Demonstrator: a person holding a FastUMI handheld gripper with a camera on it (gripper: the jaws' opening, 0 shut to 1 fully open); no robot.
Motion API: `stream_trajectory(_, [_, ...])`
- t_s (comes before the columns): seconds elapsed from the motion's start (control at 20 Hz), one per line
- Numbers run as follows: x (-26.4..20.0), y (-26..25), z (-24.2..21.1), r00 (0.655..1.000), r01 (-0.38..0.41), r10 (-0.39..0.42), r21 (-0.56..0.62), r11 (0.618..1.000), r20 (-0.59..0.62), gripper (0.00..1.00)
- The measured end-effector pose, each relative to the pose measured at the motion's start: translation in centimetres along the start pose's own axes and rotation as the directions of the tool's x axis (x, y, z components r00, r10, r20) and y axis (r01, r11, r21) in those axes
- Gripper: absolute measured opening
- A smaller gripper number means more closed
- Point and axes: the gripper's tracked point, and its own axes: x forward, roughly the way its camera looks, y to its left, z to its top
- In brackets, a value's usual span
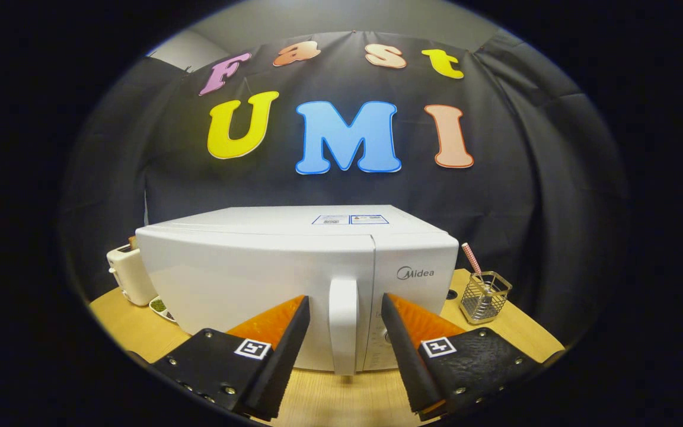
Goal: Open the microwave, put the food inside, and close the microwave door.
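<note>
The gripper [344,308] was released, fingers straddling the microwave [246,279] door handle [343,323]; best to clench squarely, then pull near

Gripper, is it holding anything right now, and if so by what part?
Nothing is held. The gripper is open, its fingers either side of the microwave door handle, with gaps showing between them and the handle.

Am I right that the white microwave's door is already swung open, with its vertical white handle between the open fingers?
Not quite. In the gripper view the white microwave has its door closed flush. The vertical white handle does sit between the fingers of the open gripper, untouched.
</note>
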Motion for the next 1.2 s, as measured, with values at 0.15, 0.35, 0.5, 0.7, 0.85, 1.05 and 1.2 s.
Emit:
stream_trajectory(0.15, [0.6, 0.5, -0.6, 1.0, -0.006, 0.007, 0.019, 1.0, -0.026, 0.43])
stream_trajectory(0.35, [0.8, 0.3, -0.7, 0.999, 0.032, -0.031, 0.015, 0.999, -0.033, 0.28])
stream_trajectory(0.5, [0.7, 0.5, -0.8, 0.999, 0.034, -0.032, 0.059, 0.998, -0.035, 0.18])
stream_trajectory(0.7, [0.5, 0.4, -0.8, 0.998, 0.053, -0.051, 0.084, 0.995, -0.026, 0.13])
stream_trajectory(0.85, [0.4, 0.4, -0.9, 0.998, 0.063, -0.06, 0.108, 0.992, -0.032, 0.13])
stream_trajectory(1.05, [0.3, 0.4, -0.9, 0.998, 0.055, -0.053, 0.107, 0.993, -0.024, 0.13])
stream_trajectory(1.2, [0.2, 0.4, -0.9, 0.999, 0.04, -0.038, 0.117, 0.992, -0.02, 0.08])
